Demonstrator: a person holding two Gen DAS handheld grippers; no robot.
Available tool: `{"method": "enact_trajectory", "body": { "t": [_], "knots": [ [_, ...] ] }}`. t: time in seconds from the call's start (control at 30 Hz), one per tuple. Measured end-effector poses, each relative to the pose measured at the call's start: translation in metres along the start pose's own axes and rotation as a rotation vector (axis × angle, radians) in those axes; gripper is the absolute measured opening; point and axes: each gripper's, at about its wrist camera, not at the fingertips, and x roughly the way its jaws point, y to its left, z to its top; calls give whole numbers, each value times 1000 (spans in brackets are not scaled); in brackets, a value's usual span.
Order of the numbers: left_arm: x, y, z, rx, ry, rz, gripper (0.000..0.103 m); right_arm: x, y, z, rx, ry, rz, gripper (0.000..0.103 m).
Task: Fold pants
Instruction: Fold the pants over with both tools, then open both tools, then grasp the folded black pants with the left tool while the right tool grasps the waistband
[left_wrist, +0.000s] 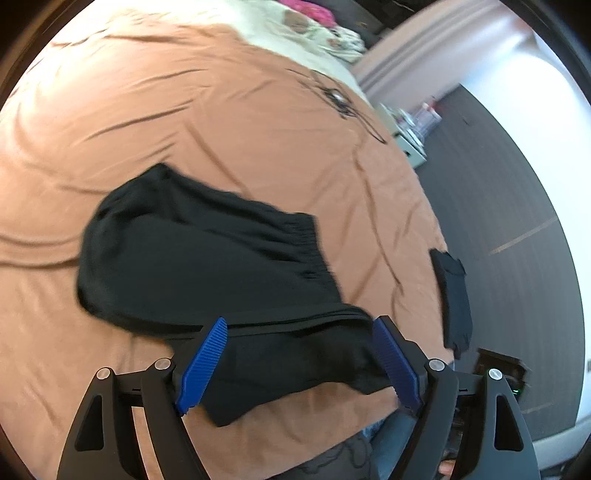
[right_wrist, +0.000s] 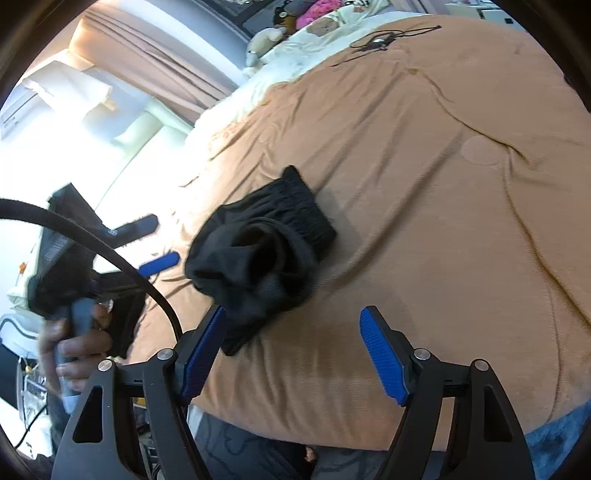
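Pants (left_wrist: 192, 258), black and bunched into a loose heap, lie on a wide tan bed cover (left_wrist: 184, 122) that fills most of both views. In the left wrist view the gathered waistband faces the far right side of the heap, and a flap of the black cloth trails from the heap toward the camera, lying between the two blue ribbed fingers of the left gripper (left_wrist: 301, 363). Its jaws stand wide apart, one on each side of that flap, and the picture does not show whether either pad touches the cloth. To the right of the pants, near the bed cover's edge, lies a smaller dark piece of cloth (left_wrist: 456, 299), well apart from the heap. Beyond the pants, a thin black cord (left_wrist: 343, 99) lies on the cover, and further still is cream bedding with something pink (left_wrist: 306, 9) on it. In the right wrist view the pants sit just ahead of the right gripper (right_wrist: 295, 354), whose jaws are also spread wide; the left blue pad is just beside the near end of the heap, the right pad over bare cover. Left of the pants in this view, a hand (right_wrist: 79, 343) grips the handle of the other gripper
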Motion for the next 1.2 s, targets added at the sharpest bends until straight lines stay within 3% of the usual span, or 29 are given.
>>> {"method": "enact_trajectory", "body": {
  "t": [0.3,0.67,1.0,1.1,1.2],
  "knots": [
    [11,57,-12,-139,4,16,83,4,-3,3,45,-25,27,80],
    [39,73,-23,-225,4,-60,88,19,6,14,36,-7,-14,80],
    [52,87,-24,-277,-57,-26,89,25,2,21,93,-11,25,80],
    [49,96,-19,-305,-105,-19,89,29,0,22,107,-13,26,80],
    [36,99,-13,-320,-180,42,88,36,-4,23,114,2,-2,80]
  ]
}}
